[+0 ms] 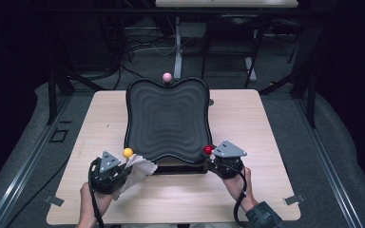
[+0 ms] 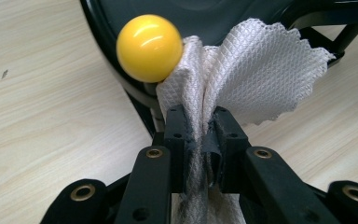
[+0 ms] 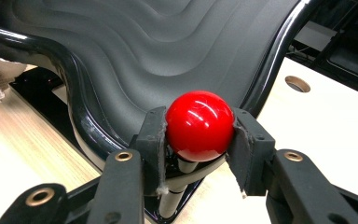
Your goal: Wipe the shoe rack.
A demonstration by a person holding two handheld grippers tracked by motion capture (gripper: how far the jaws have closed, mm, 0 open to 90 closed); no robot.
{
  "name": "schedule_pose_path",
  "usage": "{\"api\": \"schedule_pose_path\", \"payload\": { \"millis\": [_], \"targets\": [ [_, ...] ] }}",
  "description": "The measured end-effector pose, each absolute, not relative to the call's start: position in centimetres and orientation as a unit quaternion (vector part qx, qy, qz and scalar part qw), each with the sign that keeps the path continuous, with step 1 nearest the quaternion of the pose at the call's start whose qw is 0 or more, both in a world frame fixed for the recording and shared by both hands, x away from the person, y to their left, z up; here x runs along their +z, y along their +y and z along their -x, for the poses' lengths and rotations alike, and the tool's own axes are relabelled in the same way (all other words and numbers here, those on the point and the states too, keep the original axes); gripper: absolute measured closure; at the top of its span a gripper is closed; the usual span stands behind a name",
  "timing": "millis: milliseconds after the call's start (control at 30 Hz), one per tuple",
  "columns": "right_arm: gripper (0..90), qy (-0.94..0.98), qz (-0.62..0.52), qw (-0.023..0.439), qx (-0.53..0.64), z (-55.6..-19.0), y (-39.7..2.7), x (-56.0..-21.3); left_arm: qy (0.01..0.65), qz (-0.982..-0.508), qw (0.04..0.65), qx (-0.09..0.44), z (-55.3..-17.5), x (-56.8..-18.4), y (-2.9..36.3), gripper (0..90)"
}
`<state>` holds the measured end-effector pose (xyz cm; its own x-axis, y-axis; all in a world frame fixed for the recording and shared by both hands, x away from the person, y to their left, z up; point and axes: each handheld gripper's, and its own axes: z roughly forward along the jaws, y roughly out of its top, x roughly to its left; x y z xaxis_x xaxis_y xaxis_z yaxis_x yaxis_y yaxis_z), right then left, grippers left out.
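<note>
A black wavy tray (image 1: 167, 118) stands on a frame in the middle of the wooden table, with ball knobs at its corners. My left gripper (image 1: 123, 168) (image 2: 201, 122) is shut on a white mesh cloth (image 2: 256, 79) (image 1: 140, 168), which fans out beside the yellow ball (image 2: 149, 46) (image 1: 128, 152) at the tray's near left corner. The cloth touches that ball. My right gripper (image 1: 211, 156) (image 3: 200, 135) is shut on the red ball (image 3: 199, 125) (image 1: 208, 150) at the near right corner. A pink ball (image 1: 167, 77) tops the tray's far edge.
The light wooden table (image 1: 256, 128) has bare surface left and right of the tray. A round cable hole (image 3: 297, 84) lies in the tabletop beyond the tray's right side. Dark floor, table legs and cables lie behind the far edge.
</note>
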<state>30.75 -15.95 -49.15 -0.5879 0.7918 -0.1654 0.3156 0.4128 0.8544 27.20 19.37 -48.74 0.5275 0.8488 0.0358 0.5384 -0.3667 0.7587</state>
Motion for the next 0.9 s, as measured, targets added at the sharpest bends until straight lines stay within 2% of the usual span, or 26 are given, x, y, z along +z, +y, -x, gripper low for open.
{"api": "schedule_pose_path", "payload": {
  "millis": [900],
  "targets": [
    [59.8,0.789,-0.348,0.29,0.415,-30.8,-15.9,-49.2,0.384,-0.82,0.373,0.205,-28.0,-48.7,13.7,77.8]
  ]
}}
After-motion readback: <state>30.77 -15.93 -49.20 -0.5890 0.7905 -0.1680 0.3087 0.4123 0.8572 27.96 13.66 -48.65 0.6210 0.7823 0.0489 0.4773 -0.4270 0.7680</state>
